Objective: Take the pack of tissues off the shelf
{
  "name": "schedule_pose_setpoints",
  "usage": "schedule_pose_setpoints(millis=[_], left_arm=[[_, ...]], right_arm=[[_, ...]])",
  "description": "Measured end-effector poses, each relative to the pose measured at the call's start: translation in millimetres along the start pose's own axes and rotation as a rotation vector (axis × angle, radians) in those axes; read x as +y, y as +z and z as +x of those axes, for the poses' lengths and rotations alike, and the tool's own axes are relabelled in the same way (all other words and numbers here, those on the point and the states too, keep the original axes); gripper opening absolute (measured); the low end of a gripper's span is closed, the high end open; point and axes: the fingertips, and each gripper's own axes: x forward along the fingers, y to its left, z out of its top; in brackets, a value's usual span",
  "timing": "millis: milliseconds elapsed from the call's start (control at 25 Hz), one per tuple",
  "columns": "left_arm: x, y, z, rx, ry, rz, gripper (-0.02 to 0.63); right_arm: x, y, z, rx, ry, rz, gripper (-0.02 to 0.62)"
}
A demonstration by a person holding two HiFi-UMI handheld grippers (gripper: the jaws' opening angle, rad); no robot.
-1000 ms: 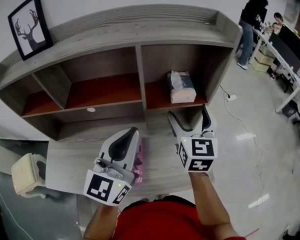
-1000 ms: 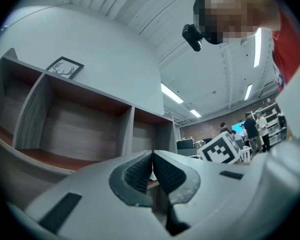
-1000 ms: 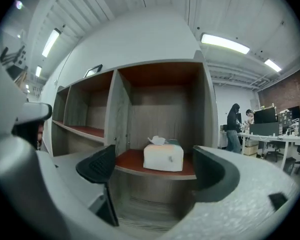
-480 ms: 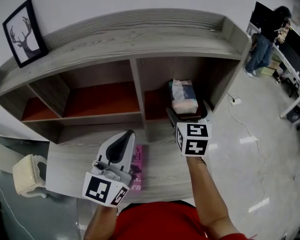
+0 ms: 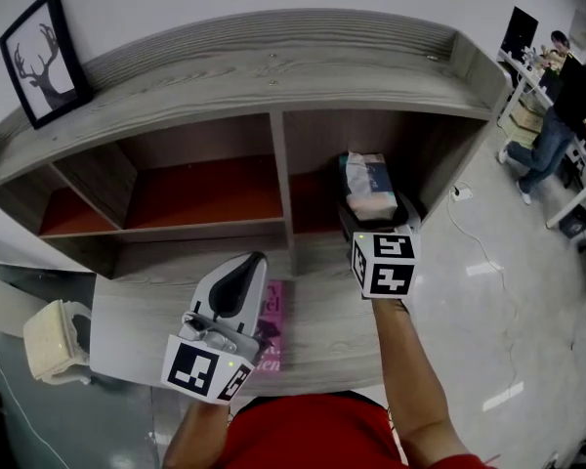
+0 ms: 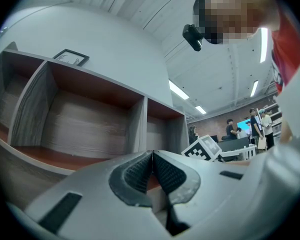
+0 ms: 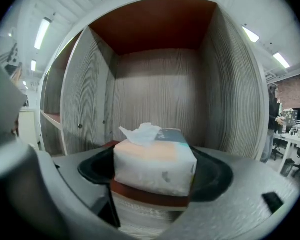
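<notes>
The pack of tissues (image 5: 371, 186) is white with a tissue sticking out of its top. It lies on the red-brown board in the right compartment of the grey wooden shelf (image 5: 273, 62). My right gripper (image 5: 378, 213) reaches into that compartment. In the right gripper view the pack (image 7: 155, 159) stands between the two black pads (image 7: 95, 168), which are closing on its sides without visibly squeezing it. My left gripper (image 5: 244, 270) hovers low over the shelf's lower ledge, shut with nothing in it; the left gripper view shows its pads (image 6: 140, 171) pressed together.
A framed deer picture (image 5: 41, 57) leans on the shelf top at left. A pink book (image 5: 272, 325) lies on the lower ledge beside my left gripper. The upright divider (image 5: 279, 179) is just left of the pack. A person (image 5: 557, 125) walks at far right.
My right gripper has moved forward from the ledge into the right compartment, and its jaws now flank the pack. The left gripper has stayed put.
</notes>
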Motion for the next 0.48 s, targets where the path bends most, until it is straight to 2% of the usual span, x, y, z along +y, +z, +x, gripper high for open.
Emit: schedule_pose_setpoints(millis=[240,480], left_arm=[[-1,4,-5,-0.007,-0.005,0.001,0.009],[-8,8,-8,-0.023,-0.024,-0.001,0.009]], right_arm=[[1,8,-19,-0.046,0.005,0.011,0.412],[14,25,-77,-0.136,0.044,0.011,0.408]])
